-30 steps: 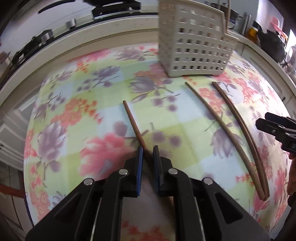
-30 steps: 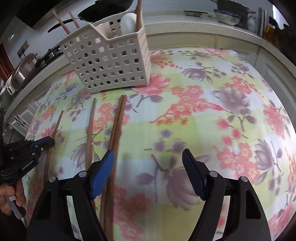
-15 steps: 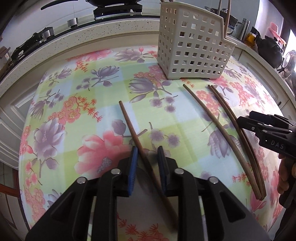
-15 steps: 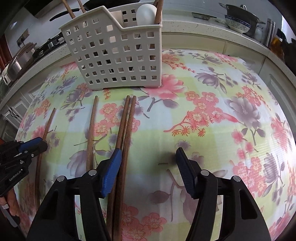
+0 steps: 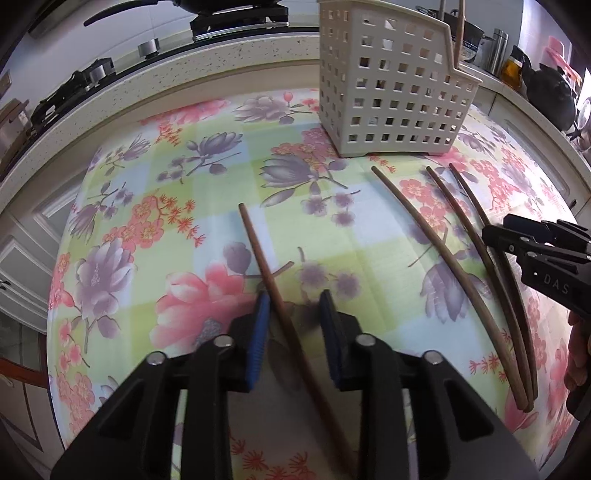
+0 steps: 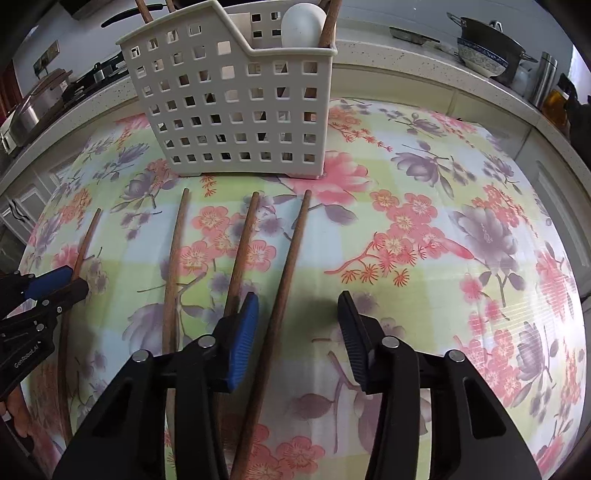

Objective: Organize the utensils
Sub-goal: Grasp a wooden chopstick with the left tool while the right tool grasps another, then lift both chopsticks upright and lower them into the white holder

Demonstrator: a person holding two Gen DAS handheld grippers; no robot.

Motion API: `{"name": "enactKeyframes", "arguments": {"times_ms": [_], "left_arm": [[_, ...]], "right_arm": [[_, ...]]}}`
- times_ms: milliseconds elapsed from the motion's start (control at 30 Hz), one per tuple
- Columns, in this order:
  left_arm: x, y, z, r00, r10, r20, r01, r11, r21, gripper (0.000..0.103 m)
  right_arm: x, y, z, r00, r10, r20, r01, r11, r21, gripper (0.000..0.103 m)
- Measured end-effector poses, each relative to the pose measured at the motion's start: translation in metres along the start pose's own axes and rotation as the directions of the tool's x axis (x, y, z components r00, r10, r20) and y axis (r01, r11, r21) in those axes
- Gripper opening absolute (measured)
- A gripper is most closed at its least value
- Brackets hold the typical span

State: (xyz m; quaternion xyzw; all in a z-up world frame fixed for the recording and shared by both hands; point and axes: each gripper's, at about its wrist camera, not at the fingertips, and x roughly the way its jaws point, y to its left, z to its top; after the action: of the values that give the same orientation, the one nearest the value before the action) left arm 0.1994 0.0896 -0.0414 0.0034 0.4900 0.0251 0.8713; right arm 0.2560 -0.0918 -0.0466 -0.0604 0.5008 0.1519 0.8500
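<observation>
Several brown chopsticks lie on the floral tablecloth [image 5: 177,192] in front of a white perforated basket [image 5: 388,92] [image 6: 236,99]. My left gripper [image 5: 295,314] stands low over the leftmost chopstick [image 5: 258,251]. Its jaws are closing, and the stick lies between them against the left pad with a gap to the right pad. My right gripper [image 6: 297,314] is closing too. The rightmost chopstick [image 6: 291,258] lies loose between its pads, and its neighbour [image 6: 242,251] runs outside and under the left finger. Another chopstick [image 6: 177,251] lies between the two grippers.
The basket holds a white spoon [image 6: 303,22] and upright chopsticks. A speckled counter [image 5: 221,62] curves behind the table with a stove, pots [image 6: 484,48], a flask and a dark kettle [image 5: 550,92]. A hand shows at the right edge of the left wrist view.
My left jaws, shut on the chopstick before, have parted around it. My right gripper shifted left, its jaws narrowed, and the paired chopsticks split with one now between the pads.
</observation>
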Motion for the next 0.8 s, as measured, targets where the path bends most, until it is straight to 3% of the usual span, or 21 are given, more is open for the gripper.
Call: {"name": "enactKeyframes", "arguments": {"times_ms": [100,233,567,800], "left_arm": [[0.002,-0.006,0.003,1.0,0.002,-0.002,-0.002,1.0,0.012,0.008],[0.003,-0.005,0.006,0.999,-0.042,-0.005,0.042,0.999,0.005,0.006],[-0.037,-0.005,0.003,0.987,-0.127,0.098,0.128,0.992,-0.003,0.006],[-0.088,-0.005,0.009,0.962,-0.164,0.219,0.172,0.985,-0.018,0.006]], "right_arm": [[-0.001,0.001,0.001,1.0,0.008,0.001,-0.008,1.0,0.001,0.017],[-0.003,-0.003,0.0,1.0,0.027,0.011,-0.027,1.0,0.001,0.009],[-0.05,-0.021,-0.009,0.993,0.078,0.084,-0.083,0.995,0.052,0.008],[-0.109,-0.031,-0.007,0.977,0.09,0.195,-0.106,0.992,0.071,0.008]]}}
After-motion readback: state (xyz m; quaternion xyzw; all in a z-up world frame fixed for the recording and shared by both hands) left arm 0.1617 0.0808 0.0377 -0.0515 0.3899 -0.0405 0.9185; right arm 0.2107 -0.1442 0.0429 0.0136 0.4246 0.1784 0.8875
